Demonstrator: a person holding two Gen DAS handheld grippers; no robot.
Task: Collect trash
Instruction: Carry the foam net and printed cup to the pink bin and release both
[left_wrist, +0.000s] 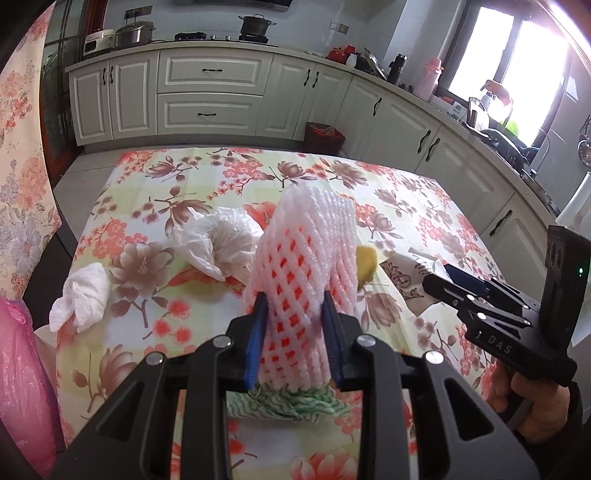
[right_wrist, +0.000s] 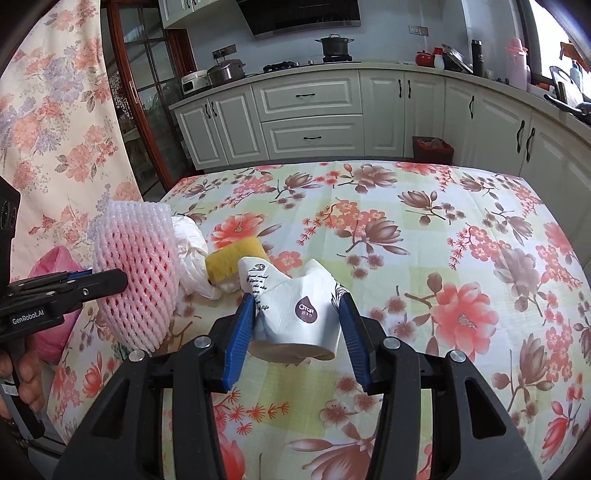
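A pink foam fruit net (left_wrist: 303, 273) is being pinched between the blue pads of the left gripper (left_wrist: 293, 317) and is being held upright above the flowered tablecloth (left_wrist: 424, 206), with a green-and-white cloth (left_wrist: 288, 404) lying just beneath it. A crushed paper cup (right_wrist: 295, 310) is being straddled by the right gripper (right_wrist: 297, 314); the pads are standing close on either side of it, but whether the cup is being squeezed or merely framed cannot be told, since a slight gap is showing on the right side. The rest of the trash is lying on the table: a crumpled plastic bag (left_wrist: 218, 240), a wad of white tissue (left_wrist: 83, 295), and a yellow sponge (right_wrist: 236, 258) just behind the cup. A pink bag (left_wrist: 18, 373) is hanging at the table's left edge and is probably being used as the collection sack. The net is soft and springy, so it could be squeezed out of the pads if it is swung quickly. The cup is already dented and could be collapsed further, or slipped past, if the pads are closed off-centre. The two grippers are being worked near each other, so a collision is being risked.
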